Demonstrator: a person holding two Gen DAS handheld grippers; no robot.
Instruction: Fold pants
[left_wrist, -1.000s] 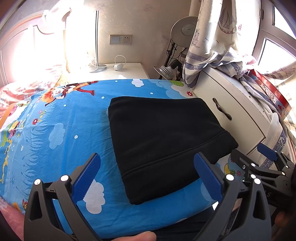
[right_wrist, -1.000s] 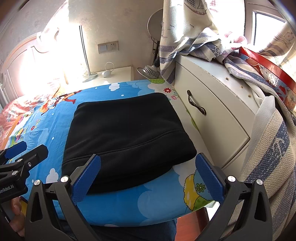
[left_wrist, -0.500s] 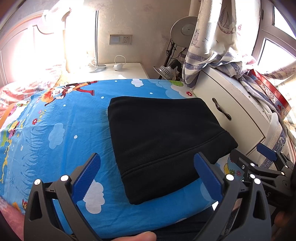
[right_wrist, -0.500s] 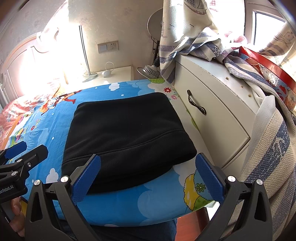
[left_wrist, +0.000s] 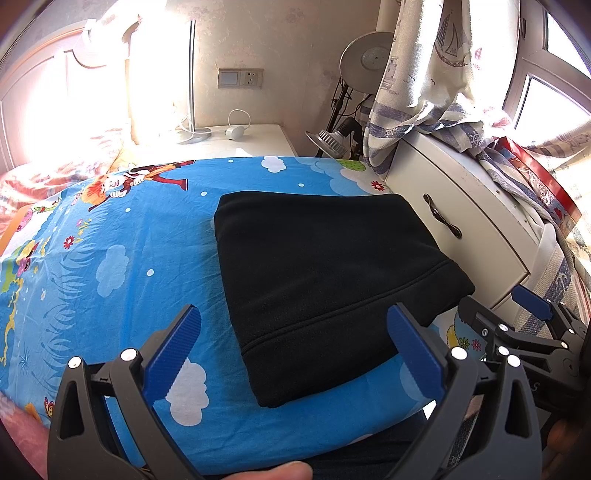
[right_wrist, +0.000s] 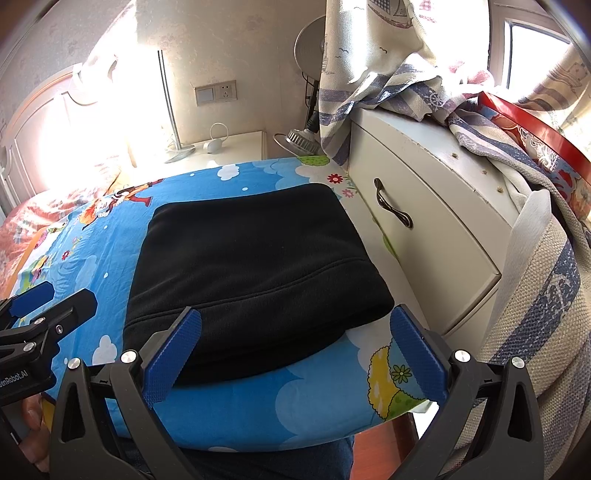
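Observation:
The black pants (left_wrist: 325, 273) lie folded into a thick flat rectangle on the blue cartoon bedsheet (left_wrist: 110, 258), near the bed's right edge; they also show in the right wrist view (right_wrist: 255, 266). My left gripper (left_wrist: 293, 347) is open and empty, held just short of the bundle's near edge. My right gripper (right_wrist: 293, 347) is open and empty, also just short of the near edge. The right gripper shows at the right of the left wrist view (left_wrist: 517, 325). The left gripper shows at the left of the right wrist view (right_wrist: 40, 314).
A white drawer cabinet (right_wrist: 424, 229) stands close against the bed's right side, with striped curtain cloth (right_wrist: 388, 85) and a red box (right_wrist: 535, 140) on top. A white nightstand (left_wrist: 229, 144) and lamps stand at the back. A pink pillow (left_wrist: 44, 177) lies far left.

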